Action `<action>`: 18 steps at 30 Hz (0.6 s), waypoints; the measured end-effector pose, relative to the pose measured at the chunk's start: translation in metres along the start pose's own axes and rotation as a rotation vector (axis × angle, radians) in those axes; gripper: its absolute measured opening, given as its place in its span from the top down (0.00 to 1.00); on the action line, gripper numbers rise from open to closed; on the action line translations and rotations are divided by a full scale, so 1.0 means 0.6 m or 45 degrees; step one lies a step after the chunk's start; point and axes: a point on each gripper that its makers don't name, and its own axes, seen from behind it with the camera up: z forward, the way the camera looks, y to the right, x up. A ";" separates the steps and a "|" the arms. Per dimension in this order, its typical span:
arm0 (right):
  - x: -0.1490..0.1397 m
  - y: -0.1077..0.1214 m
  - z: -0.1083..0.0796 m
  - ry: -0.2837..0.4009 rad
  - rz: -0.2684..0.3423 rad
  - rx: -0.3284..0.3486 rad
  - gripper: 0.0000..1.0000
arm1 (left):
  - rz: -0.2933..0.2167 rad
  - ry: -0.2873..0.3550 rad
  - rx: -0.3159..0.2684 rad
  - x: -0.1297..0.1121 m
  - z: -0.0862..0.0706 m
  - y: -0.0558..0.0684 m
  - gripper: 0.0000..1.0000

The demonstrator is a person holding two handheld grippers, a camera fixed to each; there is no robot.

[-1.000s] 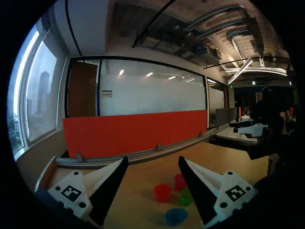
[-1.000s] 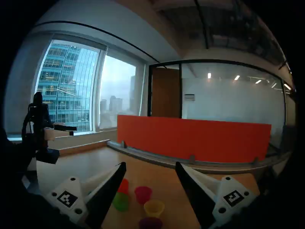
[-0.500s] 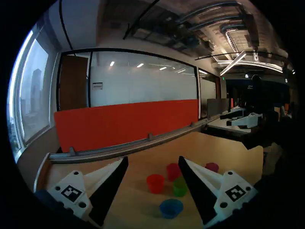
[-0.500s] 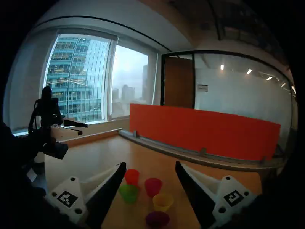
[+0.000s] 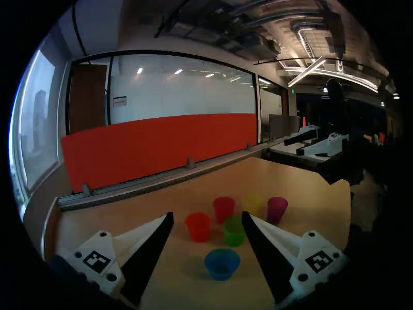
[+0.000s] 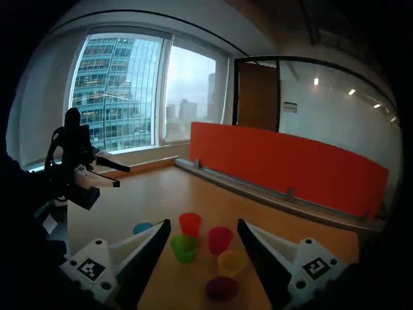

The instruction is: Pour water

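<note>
- Six small tapered plastic cups stand close together on the smooth wooden table [image 5: 134, 206]: orange-red cup [image 5: 197, 226], blue cup [image 5: 222, 263], crimson cup [image 5: 223, 208], green cup [image 5: 234, 230], yellow cup [image 5: 253, 202], purple cup [image 5: 277, 209].
- The left gripper [image 5: 206, 214] is wide open and holds nothing; the right gripper [image 6: 203, 221] is the same.
- I judge this is the approach step. The next move calls for closing on one light cup.

Two handheld grippers, white bodies with black-faced fingers

The left gripper [image 5: 206, 213] and right gripper [image 6: 203, 221] look alike. Each has two tapering, wedge-shaped fingers [image 5: 147, 248], black on the inner faces and white outside, on white mounts carrying a square black-and-white marker [image 5: 97, 261] and small dark screw holes [image 5: 111, 277].
</note>
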 end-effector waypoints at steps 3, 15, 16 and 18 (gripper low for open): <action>-0.009 -0.001 0.004 -0.021 -0.005 0.011 0.00 | 0.004 -0.025 -0.017 -0.016 0.004 0.007 0.02; -0.046 -0.005 0.027 -0.087 0.000 0.051 0.00 | 0.006 -0.122 -0.062 -0.077 0.018 0.020 0.02; -0.051 -0.005 0.029 -0.093 -0.001 0.053 0.00 | 0.008 -0.132 -0.064 -0.083 0.019 0.020 0.02; -0.059 -0.006 0.034 -0.106 -0.002 0.058 0.00 | 0.013 -0.154 -0.068 -0.096 0.020 0.021 0.02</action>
